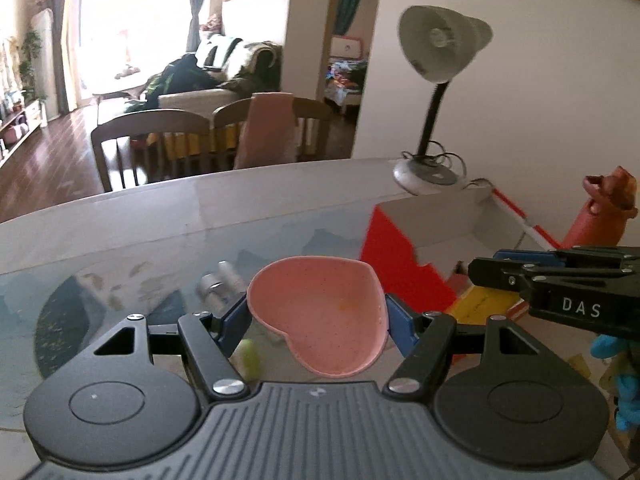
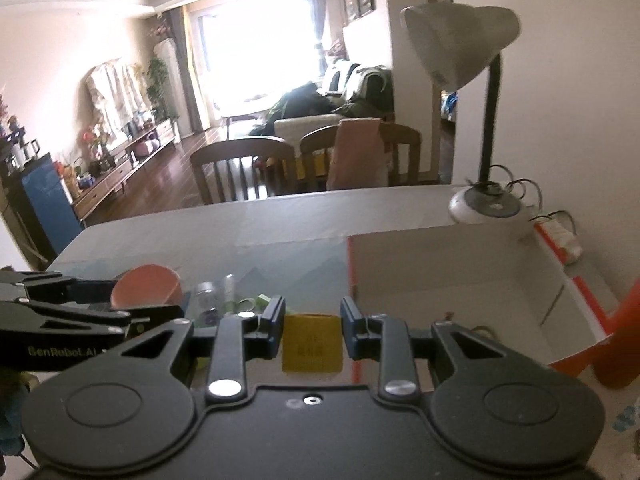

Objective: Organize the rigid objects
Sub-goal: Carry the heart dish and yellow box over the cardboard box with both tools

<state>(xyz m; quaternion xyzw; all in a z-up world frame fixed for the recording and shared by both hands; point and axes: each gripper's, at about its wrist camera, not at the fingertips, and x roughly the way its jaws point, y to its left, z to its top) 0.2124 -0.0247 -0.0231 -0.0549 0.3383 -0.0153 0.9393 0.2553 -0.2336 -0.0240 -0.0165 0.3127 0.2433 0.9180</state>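
My left gripper (image 1: 318, 318) is shut on a pink heart-shaped dish (image 1: 320, 296), which its blue pads clasp from both sides above the table. The same dish (image 2: 146, 284) shows at the left of the right wrist view, in that gripper. My right gripper (image 2: 313, 318) is shut on a flat yellow box (image 2: 312, 348), held between its dark pads near the front left corner of the white and red cardboard box (image 2: 440, 276). In the left wrist view the right gripper (image 1: 486, 270) reaches in from the right with the yellow box (image 1: 492, 300) under it.
A desk lamp (image 1: 432, 168) stands at the table's far right corner behind the cardboard box (image 1: 436, 216). Glass jars (image 1: 218, 284) and a green ball (image 1: 250, 358) lie on the patterned table mat. An orange toy figure (image 1: 600, 216) stands right of the box. Chairs (image 2: 244, 168) line the far edge.
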